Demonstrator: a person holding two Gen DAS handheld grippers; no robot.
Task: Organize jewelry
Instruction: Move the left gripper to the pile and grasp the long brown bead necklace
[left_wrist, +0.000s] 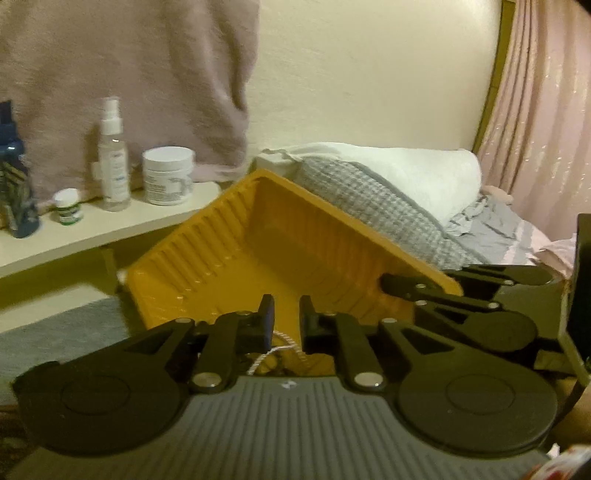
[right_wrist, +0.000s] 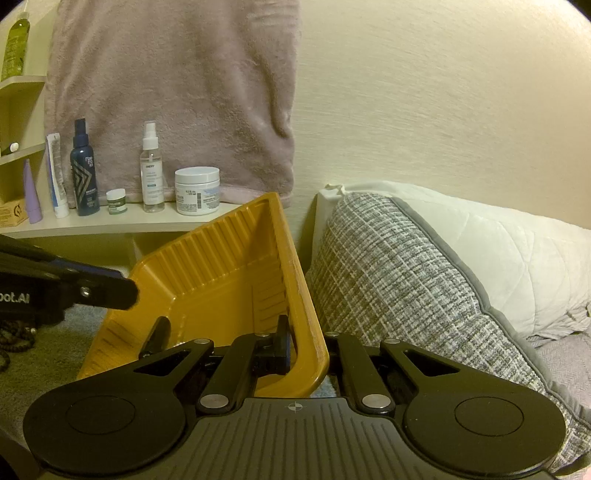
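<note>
An empty yellow ribbed plastic tray (left_wrist: 280, 251) is held tilted up off the bed, seen also in the right wrist view (right_wrist: 229, 258). My right gripper (right_wrist: 306, 343) is shut on the tray's right rim, one finger inside and one outside; it shows in the left wrist view (left_wrist: 413, 291) at the tray's right corner. My left gripper (left_wrist: 286, 325) sits at the tray's near rim with its jaws close together; whether they pinch the rim I cannot tell. It enters the right wrist view (right_wrist: 122, 288) at the tray's left edge. A white cord (left_wrist: 273, 350) hangs below the left fingers.
A cream shelf (right_wrist: 122, 221) holds a spray bottle (right_wrist: 152, 166), a white jar (right_wrist: 197, 190), a small green jar (right_wrist: 116, 201) and a dark bottle (right_wrist: 84, 170). A pink towel (right_wrist: 177, 92) hangs behind. A grey plaid pillow (right_wrist: 399, 280) and white bedding (right_wrist: 498, 251) lie right. Dark beads (right_wrist: 14, 339) lie at left.
</note>
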